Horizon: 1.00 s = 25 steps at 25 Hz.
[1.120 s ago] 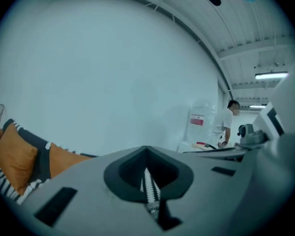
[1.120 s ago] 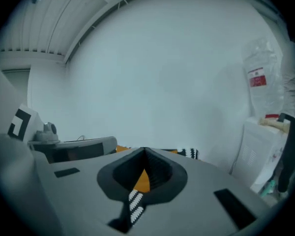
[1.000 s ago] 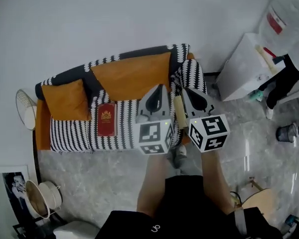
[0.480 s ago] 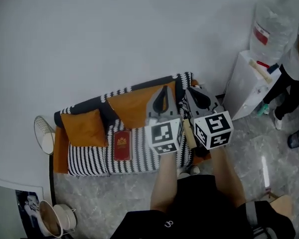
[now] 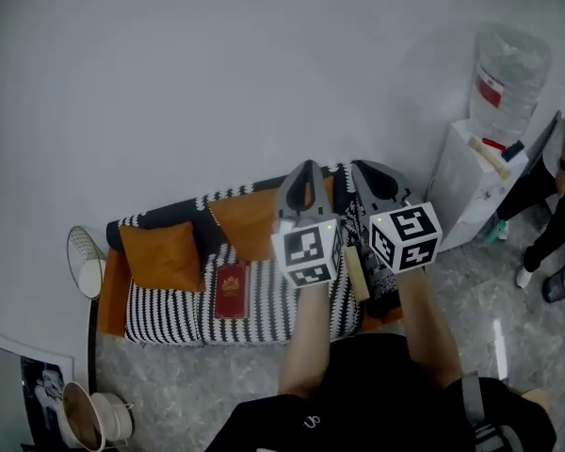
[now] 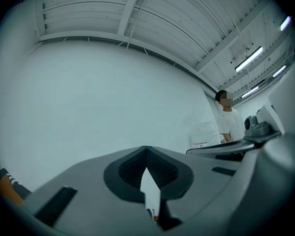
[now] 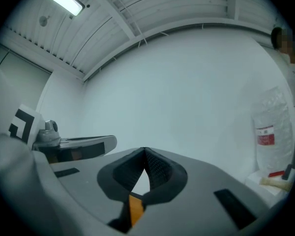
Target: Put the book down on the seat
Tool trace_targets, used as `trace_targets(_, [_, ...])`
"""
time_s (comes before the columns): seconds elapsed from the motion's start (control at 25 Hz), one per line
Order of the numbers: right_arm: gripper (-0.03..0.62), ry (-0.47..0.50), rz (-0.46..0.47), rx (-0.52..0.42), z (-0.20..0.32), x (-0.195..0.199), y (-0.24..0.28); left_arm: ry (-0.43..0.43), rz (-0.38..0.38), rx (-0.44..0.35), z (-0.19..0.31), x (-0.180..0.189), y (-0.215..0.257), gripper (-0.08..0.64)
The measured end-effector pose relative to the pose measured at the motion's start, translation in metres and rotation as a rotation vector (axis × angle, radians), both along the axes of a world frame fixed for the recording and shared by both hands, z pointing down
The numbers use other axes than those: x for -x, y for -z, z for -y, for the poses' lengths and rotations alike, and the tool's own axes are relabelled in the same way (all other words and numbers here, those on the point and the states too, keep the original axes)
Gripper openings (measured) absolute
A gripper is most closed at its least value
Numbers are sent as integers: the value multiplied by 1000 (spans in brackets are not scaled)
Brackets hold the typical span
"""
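Note:
A dark red book (image 5: 231,290) lies flat on the black-and-white striped seat of a small sofa (image 5: 169,309), between an orange cushion (image 5: 160,254) and my grippers. My left gripper (image 5: 305,168) is held up in front of the sofa's orange back cushion (image 5: 245,219), right of the book and apart from it. Its jaws are shut with nothing in them. My right gripper (image 5: 365,169) hangs beside it, also shut and empty. In the left gripper view my left gripper (image 6: 146,149) points at a bare white wall. So does my right gripper (image 7: 145,150) in the right gripper view.
A white cabinet (image 5: 471,182) carrying a water bottle (image 5: 508,78) stands right of the sofa, with a person (image 5: 560,186) next to it. A round white fan (image 5: 85,262) sits at the sofa's left end, and a basket (image 5: 85,417) is on the marble floor.
Both grippers have risen and drawn back from the sofa, staying shut. The sofa now looks smaller and lower in the head view. The book has stayed on the seat.

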State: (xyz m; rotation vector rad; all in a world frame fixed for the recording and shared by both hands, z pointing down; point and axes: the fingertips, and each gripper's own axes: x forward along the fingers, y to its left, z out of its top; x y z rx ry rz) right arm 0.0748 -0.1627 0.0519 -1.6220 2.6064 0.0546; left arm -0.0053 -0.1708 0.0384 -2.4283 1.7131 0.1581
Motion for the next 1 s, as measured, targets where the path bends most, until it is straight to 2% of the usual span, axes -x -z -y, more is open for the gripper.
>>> trace_targets(0.4, [9,-5,-19,12,3,-7,-8,-23,-26,11,4,-7,-5,12])
trace_targets(1.0, [9,-5,-24,20,2,-11,-21,-35,-19,31,4,-13,-18,12])
